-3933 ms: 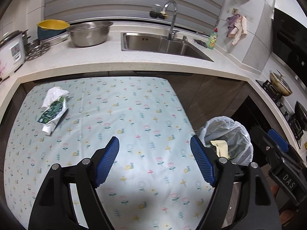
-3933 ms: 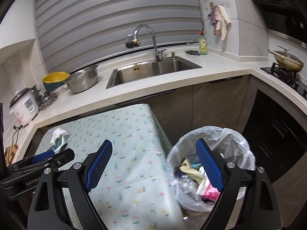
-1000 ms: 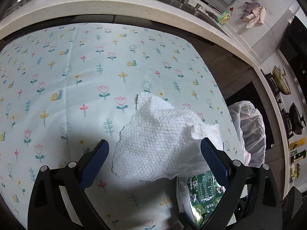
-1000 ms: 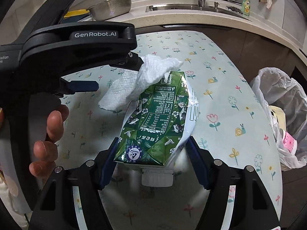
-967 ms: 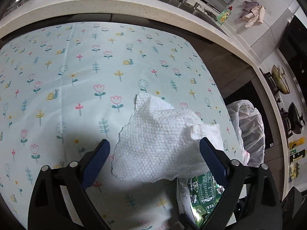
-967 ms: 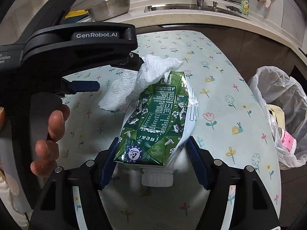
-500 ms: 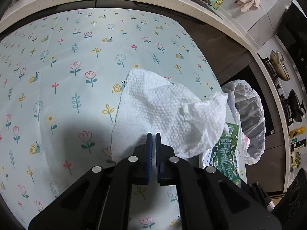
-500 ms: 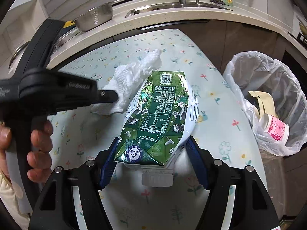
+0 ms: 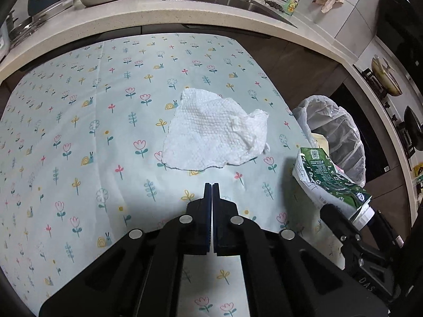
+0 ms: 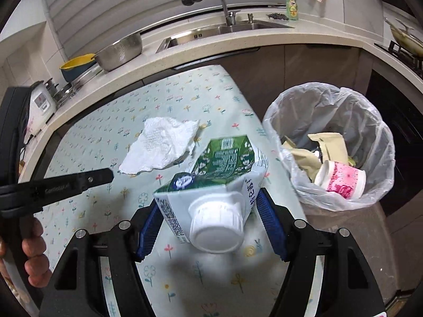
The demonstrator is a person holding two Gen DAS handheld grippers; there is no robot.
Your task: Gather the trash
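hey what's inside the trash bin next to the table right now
Inside the bag-lined trash bin: a pink-and-white cup lying on its side and beige crumpled packaging. Whatever lies beneath them is covered.

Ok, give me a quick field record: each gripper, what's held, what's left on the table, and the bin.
left gripper: shut, empty, short of the paper towel
right gripper: closed on the green carton, cap toward camera
paper towel: loose on the tablecloth
trash bin: lined, beside the table, holds a pink cup and wrappers
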